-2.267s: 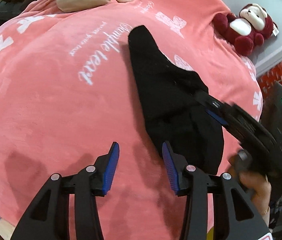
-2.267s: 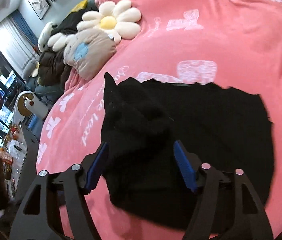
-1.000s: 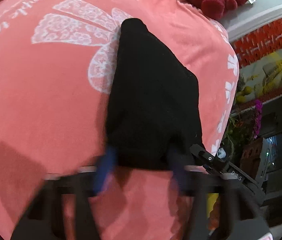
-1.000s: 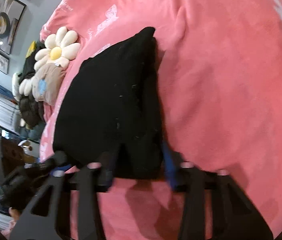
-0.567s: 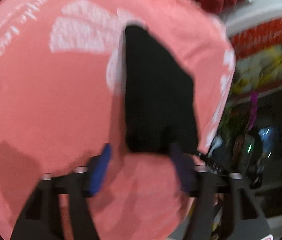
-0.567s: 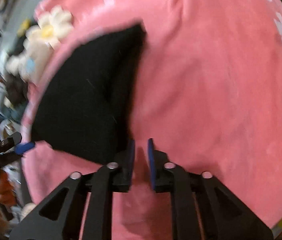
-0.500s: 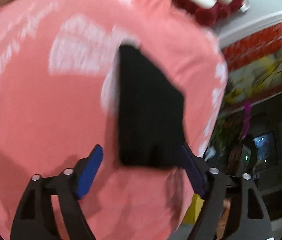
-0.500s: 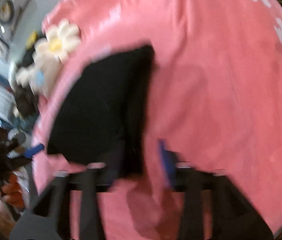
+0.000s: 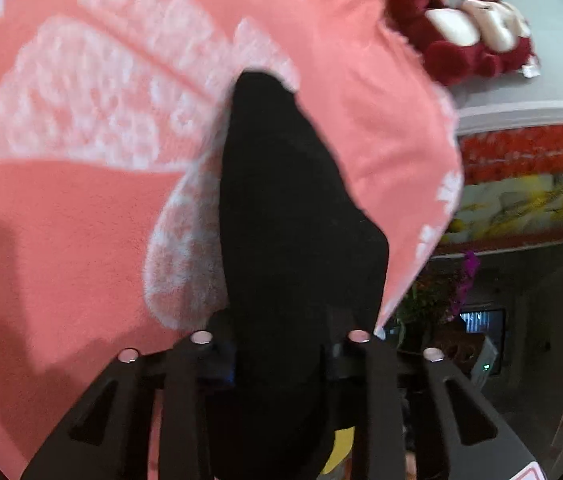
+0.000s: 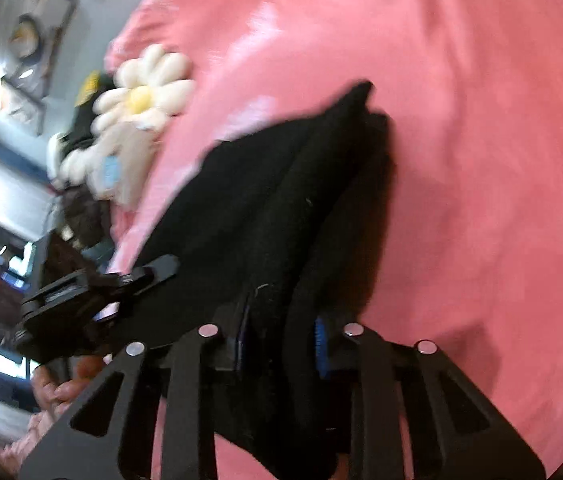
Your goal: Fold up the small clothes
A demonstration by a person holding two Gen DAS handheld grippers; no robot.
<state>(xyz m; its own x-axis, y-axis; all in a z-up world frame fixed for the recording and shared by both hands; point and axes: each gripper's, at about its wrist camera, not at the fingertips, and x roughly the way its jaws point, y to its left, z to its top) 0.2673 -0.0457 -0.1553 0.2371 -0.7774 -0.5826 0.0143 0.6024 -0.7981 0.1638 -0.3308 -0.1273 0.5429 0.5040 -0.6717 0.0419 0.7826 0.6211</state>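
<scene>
A folded black garment [image 9: 281, 208] lies on the pink blanket [image 9: 81, 240]. My left gripper [image 9: 279, 354] is shut on its near edge; the cloth fills the gap between the fingers. In the right wrist view the same black garment [image 10: 281, 200] shows in stacked layers, and my right gripper [image 10: 279, 338] is shut on its near edge, blue pads pressing the cloth. The left gripper [image 10: 93, 296] also shows there, at the garment's left edge.
A red and white plush toy [image 9: 469, 40] sits at the bed's far corner. A daisy cushion [image 10: 145, 92] and other plush toys lie at the bed's other end. The blanket's edge [image 9: 433, 208] drops off just right of the garment.
Both grippers were open or loose around the garment's near edge half a second ago; now both have closed on the cloth. The views have shifted closer to the garment.
</scene>
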